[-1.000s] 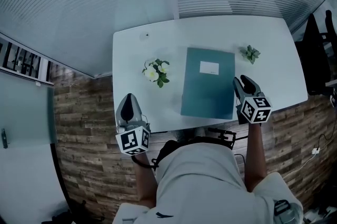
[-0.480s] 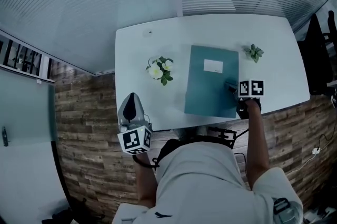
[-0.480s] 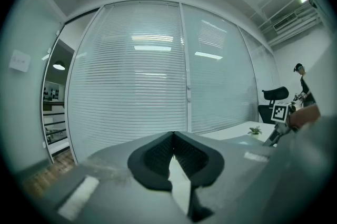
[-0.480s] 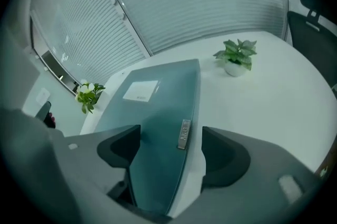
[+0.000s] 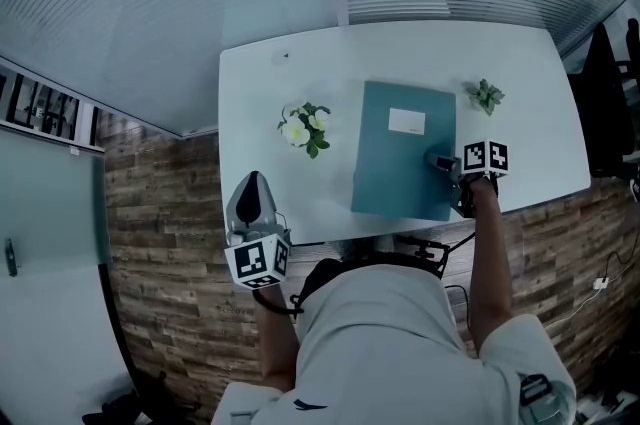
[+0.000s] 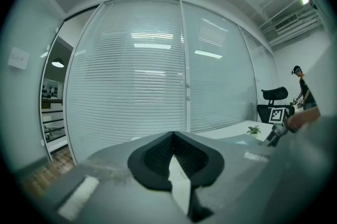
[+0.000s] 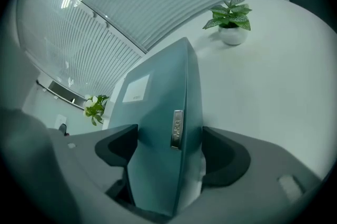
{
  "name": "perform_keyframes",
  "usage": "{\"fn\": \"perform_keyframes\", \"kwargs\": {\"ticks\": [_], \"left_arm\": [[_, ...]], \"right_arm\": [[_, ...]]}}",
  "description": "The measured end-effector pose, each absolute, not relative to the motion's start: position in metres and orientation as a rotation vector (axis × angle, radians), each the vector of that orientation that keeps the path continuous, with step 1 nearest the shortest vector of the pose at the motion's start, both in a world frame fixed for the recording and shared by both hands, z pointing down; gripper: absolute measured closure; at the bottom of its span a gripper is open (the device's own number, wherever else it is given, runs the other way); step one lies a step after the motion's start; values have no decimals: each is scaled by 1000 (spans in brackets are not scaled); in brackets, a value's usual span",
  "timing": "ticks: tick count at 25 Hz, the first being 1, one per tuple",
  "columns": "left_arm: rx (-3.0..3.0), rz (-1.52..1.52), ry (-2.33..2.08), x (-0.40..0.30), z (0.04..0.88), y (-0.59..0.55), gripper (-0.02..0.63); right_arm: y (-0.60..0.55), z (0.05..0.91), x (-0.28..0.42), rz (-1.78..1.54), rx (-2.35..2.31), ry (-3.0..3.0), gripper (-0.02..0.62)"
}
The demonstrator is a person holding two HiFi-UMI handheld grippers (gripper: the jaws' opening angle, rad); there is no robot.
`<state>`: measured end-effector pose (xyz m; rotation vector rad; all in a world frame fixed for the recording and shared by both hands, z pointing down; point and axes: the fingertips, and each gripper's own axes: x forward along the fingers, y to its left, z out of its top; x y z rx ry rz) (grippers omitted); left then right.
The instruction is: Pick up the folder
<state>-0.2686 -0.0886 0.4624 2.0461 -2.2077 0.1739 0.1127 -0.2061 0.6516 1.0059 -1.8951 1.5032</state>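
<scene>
Head view: teal folder lies flat centre-right on the white worktop, with the right tongs low at its lower right edge, likely to take it by the spine, and the left tongs parked off the worktop's lower left corner. Left gripper view: those tongs are closed on nothing, facing the blinds. Right gripper view: the right tongs stand wide, having just been opening, the folder's spine between the jaws but unclamped.

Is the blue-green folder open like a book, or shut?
Shut. The teal plastic folder lies flat on the white table with its labelled cover closed and no pages showing.
</scene>
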Motion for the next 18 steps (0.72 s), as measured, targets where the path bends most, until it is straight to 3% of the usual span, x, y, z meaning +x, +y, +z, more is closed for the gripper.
{"fn": "perform_keyframes", "kwargs": {"ticks": [11,15,18], "left_arm": [[2060,179,-1753,-200,526,-117,598],[2061,243,-1458,-147,563,-128,386],[2073,304,-1290,-113,582,-136,293]], "right_arm": [[-207,655,111,1543,948,-1912,199],[-207,656,110,1554,938,-1918,196],[-207,656,110,1557,934,-1920,195]]}}
